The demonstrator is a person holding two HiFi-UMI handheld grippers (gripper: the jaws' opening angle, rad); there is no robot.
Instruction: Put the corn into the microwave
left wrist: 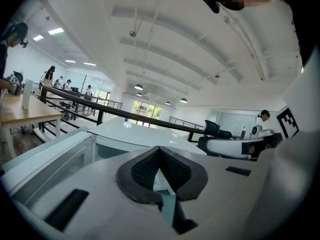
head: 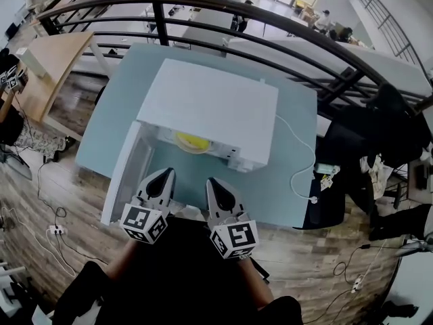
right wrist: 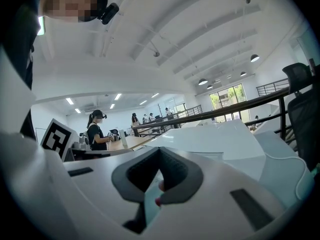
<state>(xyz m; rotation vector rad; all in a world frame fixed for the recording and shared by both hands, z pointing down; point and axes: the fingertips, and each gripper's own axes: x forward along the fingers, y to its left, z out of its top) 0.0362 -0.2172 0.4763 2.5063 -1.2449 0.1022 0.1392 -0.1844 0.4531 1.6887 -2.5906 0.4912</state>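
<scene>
**Corn sits in the open microwave; both claws clenched and empty**

Nearest the person, the left gripper (head: 165, 175) and the right gripper (head: 211, 181) hover side by side over the front edge of the table (head: 291, 181). Each points towards the microwave (head: 210, 107). The left gripper view shows its jaws pressed together at the tips with nothing between them. The right gripper view shows the same: jaws together, nothing held. Neither claw touches the microwave.

Just beyond the grippers, the microwave's door (head: 128, 171) hangs wide open, swung out to the left, next to the left gripper. The mouth of the oven faces the person. Inside it, towards the left of the opening, lies the yellow corn (head: 191, 141), partly hidden under the top of the white casing.

To the right of the microwave a white cable (head: 306, 156) loops across the table to a plug near the table's front right corner.

Behind the table runs a dark metal railing (head: 270, 19), and further off stand desks with people at them.
</scene>
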